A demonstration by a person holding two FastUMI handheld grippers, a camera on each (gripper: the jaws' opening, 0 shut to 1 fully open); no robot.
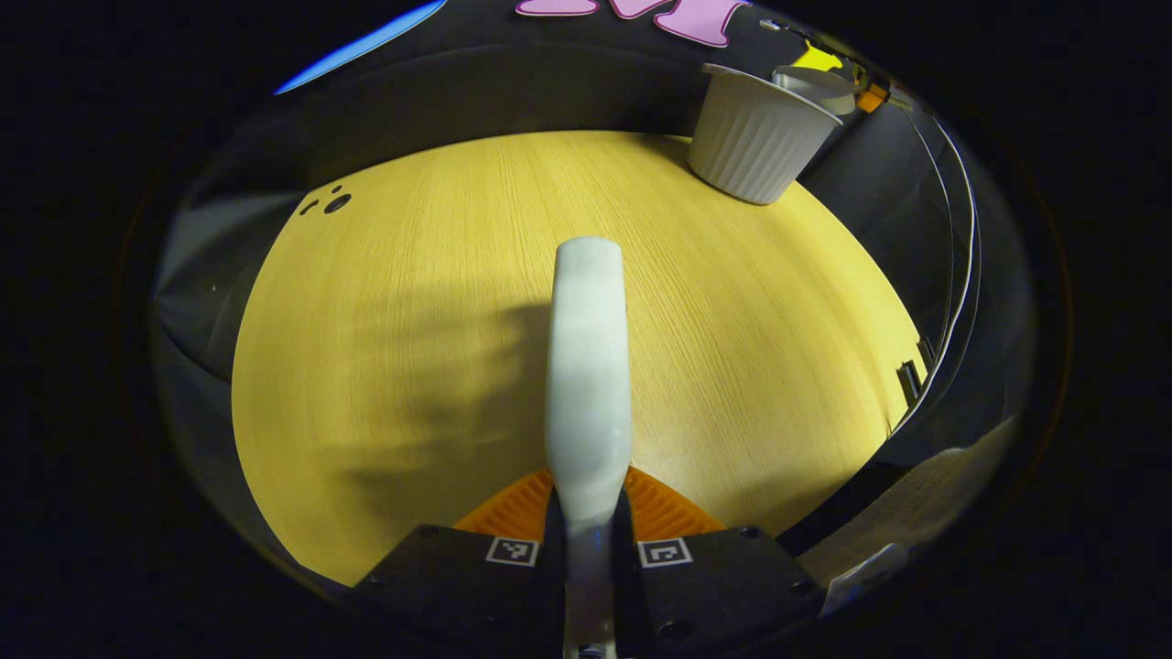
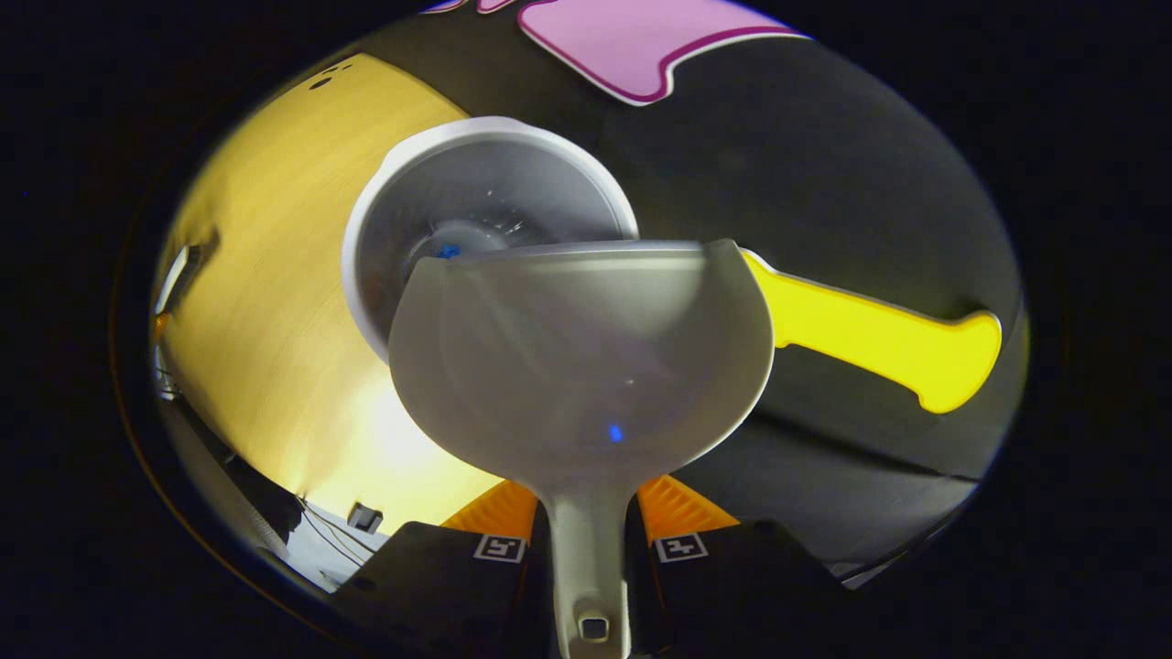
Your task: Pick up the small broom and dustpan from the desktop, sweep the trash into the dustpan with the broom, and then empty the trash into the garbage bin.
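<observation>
My left gripper (image 1: 587,526) clamps the broom (image 1: 588,366) handle above the desktop (image 1: 385,348). My right gripper (image 2: 586,526) clamps the dustpan (image 2: 586,366), tilted over the garbage bin (image 2: 403,192) far right.

Both views near, over bin (image 1: 756,137) (image 2: 476,220)

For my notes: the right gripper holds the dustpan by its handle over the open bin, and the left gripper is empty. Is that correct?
Not fully. The left gripper is not empty: in the left gripper view its fingers are closed on the broom. The rest holds: in the right gripper view the right gripper holds the dustpan by its handle over the open bin.
</observation>
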